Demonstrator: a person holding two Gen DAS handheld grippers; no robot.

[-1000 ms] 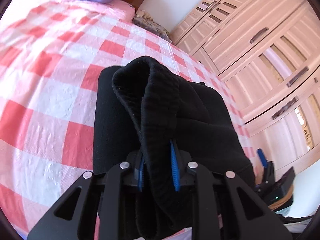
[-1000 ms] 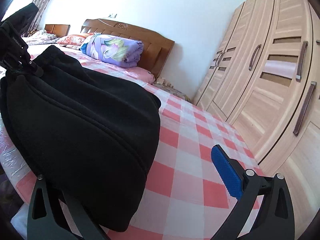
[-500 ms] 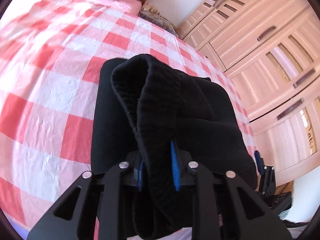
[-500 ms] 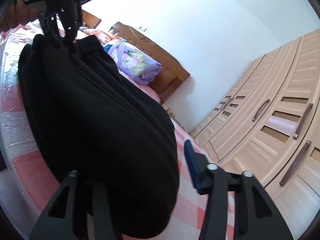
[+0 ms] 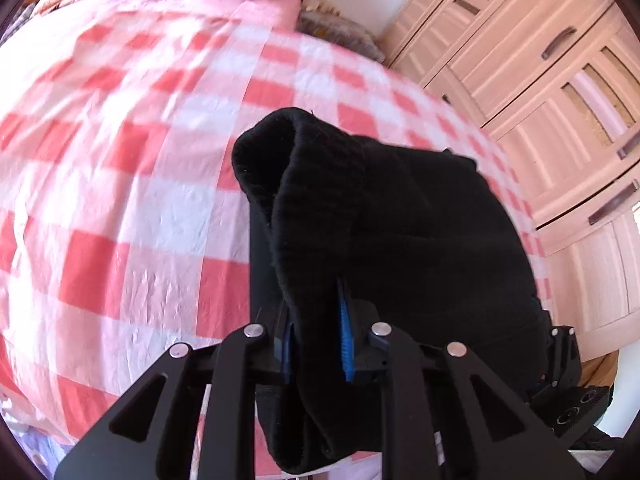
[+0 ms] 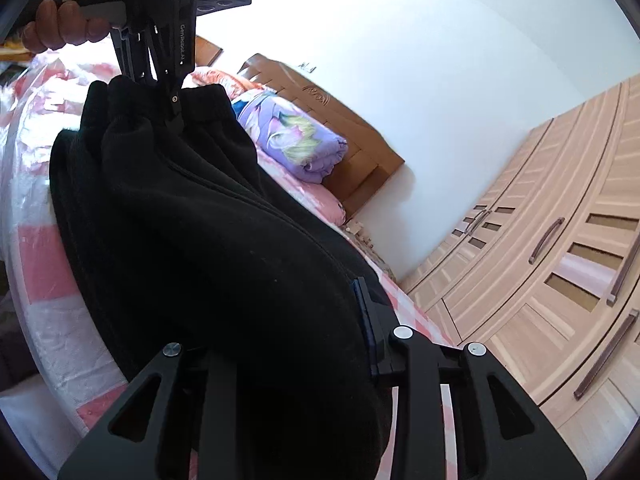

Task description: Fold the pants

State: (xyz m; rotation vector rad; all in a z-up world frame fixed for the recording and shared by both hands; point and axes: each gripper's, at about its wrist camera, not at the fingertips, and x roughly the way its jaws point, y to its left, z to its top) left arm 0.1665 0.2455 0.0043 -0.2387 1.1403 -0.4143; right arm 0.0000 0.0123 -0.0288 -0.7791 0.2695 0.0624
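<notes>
While the wide bed with its pink-and-white checked cover (image 5: pixel 120 208) filled most of the left wrist view, the tall pale wooden wardrobe with dark bar handles (image 6: pixel 560 280) stood along its far side, and a brown carved wooden headboard (image 6: pixel 328 120) rose against the white wall. The bulky black knitted pants (image 5: pixel 380 220) hung bunched above the checked cover, lifted between the two tools. A rolled lilac floral quilt (image 6: pixel 296 140) lay on the pink sheet just before the headboard.

The left gripper (image 5: pixel 316 332) was clenched on a thick ribbed fold of the pants, its blue pads (image 5: pixel 345 340) pressed into the cloth from both sides. From the right wrist view that same tool showed from the side, held in the person's bare left hand (image 6: pixel 68 28), with the cloth drooping beneath it. The right gripper (image 6: pixel 280 344) had the other end of the dark bundle between its fingers; one blue pad lay against the fabric, the other was hidden behind it, so I could not tell how firmly it gripped.
</notes>
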